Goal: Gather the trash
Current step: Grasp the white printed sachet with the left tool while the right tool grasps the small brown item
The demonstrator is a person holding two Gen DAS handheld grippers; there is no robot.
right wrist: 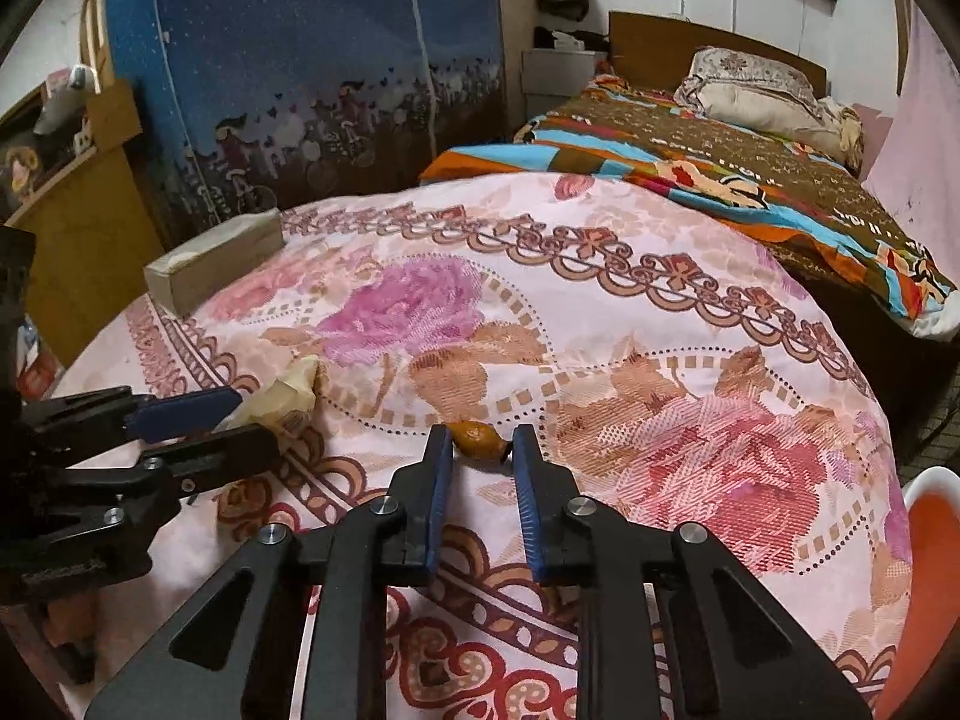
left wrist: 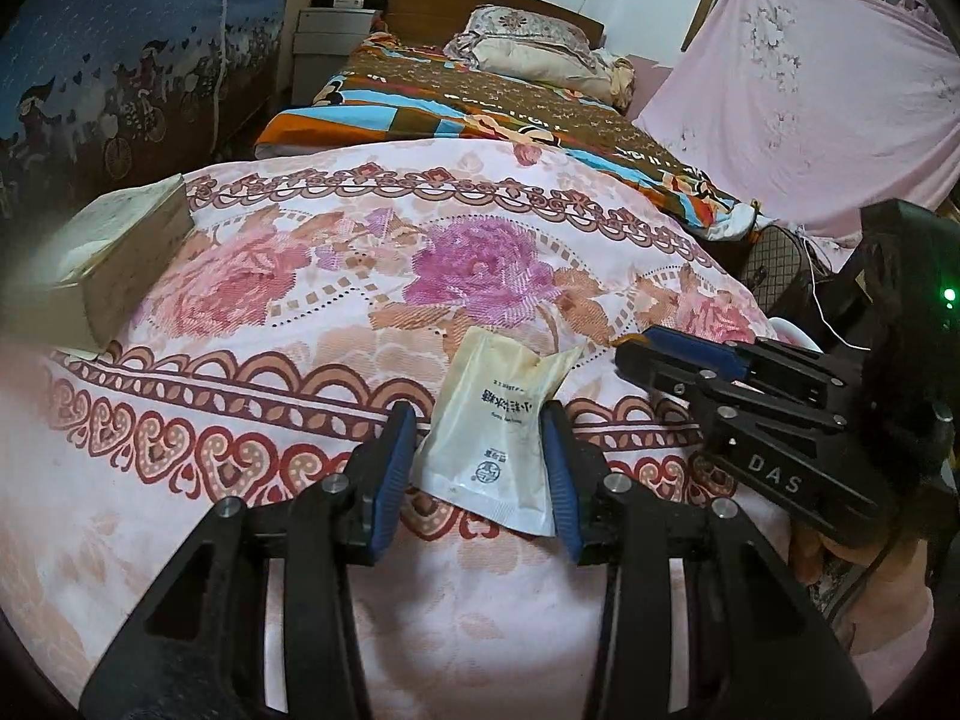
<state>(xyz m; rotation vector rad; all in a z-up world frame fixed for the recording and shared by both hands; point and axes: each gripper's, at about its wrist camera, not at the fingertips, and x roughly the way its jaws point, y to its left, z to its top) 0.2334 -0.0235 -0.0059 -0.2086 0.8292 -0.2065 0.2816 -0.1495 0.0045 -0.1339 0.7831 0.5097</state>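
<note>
A cream plastic wrapper [left wrist: 492,420] with printed text lies on the pink floral cloth [left wrist: 300,276]. My left gripper [left wrist: 480,414] is shut on it, with a blue pad against each side edge. From the right wrist view the same wrapper [right wrist: 288,390] sticks out past the left gripper [right wrist: 240,414]. A small orange-brown scrap [right wrist: 480,438] lies on the cloth between the fingertips of my right gripper [right wrist: 483,437], which is shut on it. In the left wrist view the right gripper [left wrist: 636,348] comes in from the right, just beside the wrapper.
A beige box [left wrist: 102,258] sits at the cloth's left edge. Beyond is a bed with a colourful blanket [left wrist: 480,102] and a pillow [left wrist: 528,48]. A blue printed wardrobe [right wrist: 300,60] stands on the left. An orange and white container [right wrist: 924,570] shows at lower right.
</note>
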